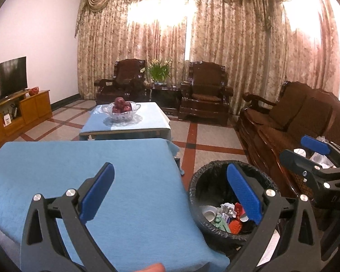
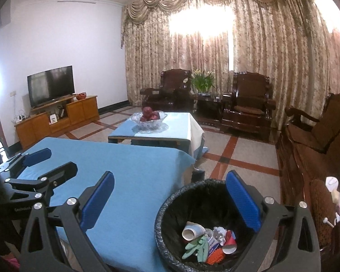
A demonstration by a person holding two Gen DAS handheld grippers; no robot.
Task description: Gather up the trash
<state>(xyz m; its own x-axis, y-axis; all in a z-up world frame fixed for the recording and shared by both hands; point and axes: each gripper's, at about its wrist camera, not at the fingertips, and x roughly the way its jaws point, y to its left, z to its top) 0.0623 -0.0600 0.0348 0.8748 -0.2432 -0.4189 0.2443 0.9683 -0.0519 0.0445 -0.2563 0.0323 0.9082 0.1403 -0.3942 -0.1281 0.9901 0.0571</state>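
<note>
A round bin lined with a black bag (image 1: 193, 188) (image 2: 163, 210) stands on the floor at the right edge of a table under a blue cloth (image 1: 79, 158) (image 2: 136, 170). Trash (image 1: 226, 213) (image 2: 206, 242) lies in it: paper cups, a green glove, crumpled paper and an orange piece. My left gripper (image 1: 170, 192) is open and empty, over the table's right edge and the bin. My right gripper (image 2: 171, 200) hangs open and empty above the bin's left rim. Each gripper appears in the other's view, the right one (image 1: 306, 151) and the left one (image 2: 49, 162).
A wooden sofa (image 1: 294, 117) (image 2: 317, 136) runs along the right, with a white cup (image 1: 299, 151) and clear plastic (image 2: 335, 192) on its near end. Further off are a low table with a glass bowl of apples (image 1: 122, 111) (image 2: 148, 117), two armchairs and a TV cabinet (image 2: 56, 117).
</note>
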